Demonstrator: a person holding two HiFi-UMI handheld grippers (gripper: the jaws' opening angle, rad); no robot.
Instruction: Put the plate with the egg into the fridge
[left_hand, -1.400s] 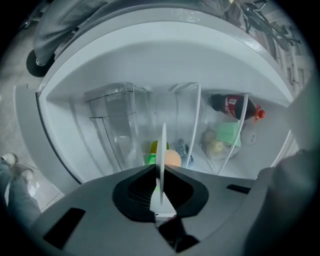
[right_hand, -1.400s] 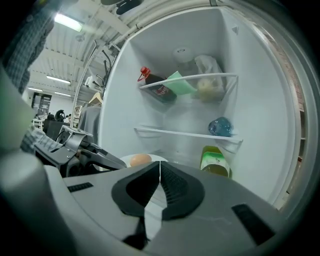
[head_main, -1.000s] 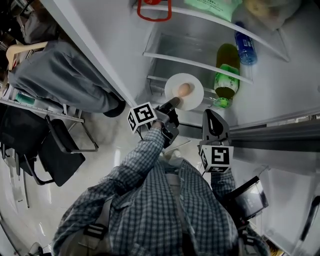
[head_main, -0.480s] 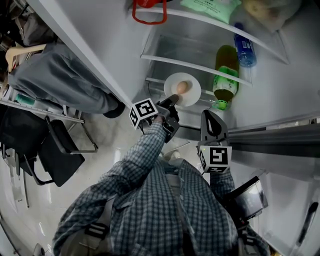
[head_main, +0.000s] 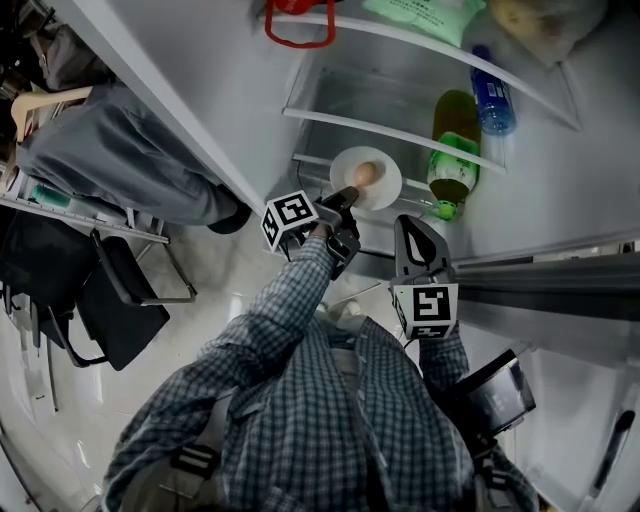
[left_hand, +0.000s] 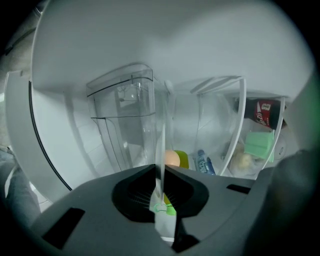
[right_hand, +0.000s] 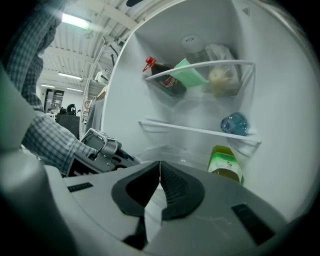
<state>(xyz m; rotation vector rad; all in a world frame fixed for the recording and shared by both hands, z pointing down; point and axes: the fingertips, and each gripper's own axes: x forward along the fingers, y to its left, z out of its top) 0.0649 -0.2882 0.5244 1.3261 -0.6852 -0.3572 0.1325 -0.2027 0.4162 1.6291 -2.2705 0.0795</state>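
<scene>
A white plate (head_main: 385, 185) carrying a brown egg (head_main: 364, 174) is held inside the open fridge, level with a lower shelf (head_main: 318, 163). My left gripper (head_main: 345, 198) is shut on the plate's near rim. In the left gripper view the plate (left_hand: 161, 145) runs edge-on between the jaws, with the egg (left_hand: 171, 158) just behind it. Whether the plate rests on the shelf is unclear. My right gripper (head_main: 408, 226) is shut on nothing, hanging to the right of the plate and nearer me, by the fridge's front edge.
A green bottle (head_main: 452, 150) lies right of the plate and a blue bottle (head_main: 492, 95) one shelf up. A clear drawer (left_hand: 125, 115) stands left of the plate. Upper shelves hold a green packet (right_hand: 189, 74) and a sauce bottle (right_hand: 162, 75). The fridge door (head_main: 170, 90) stands open at left.
The left gripper has carried the plate a little deeper into the fridge. The right gripper has drifted slightly forward and stays shut.
</scene>
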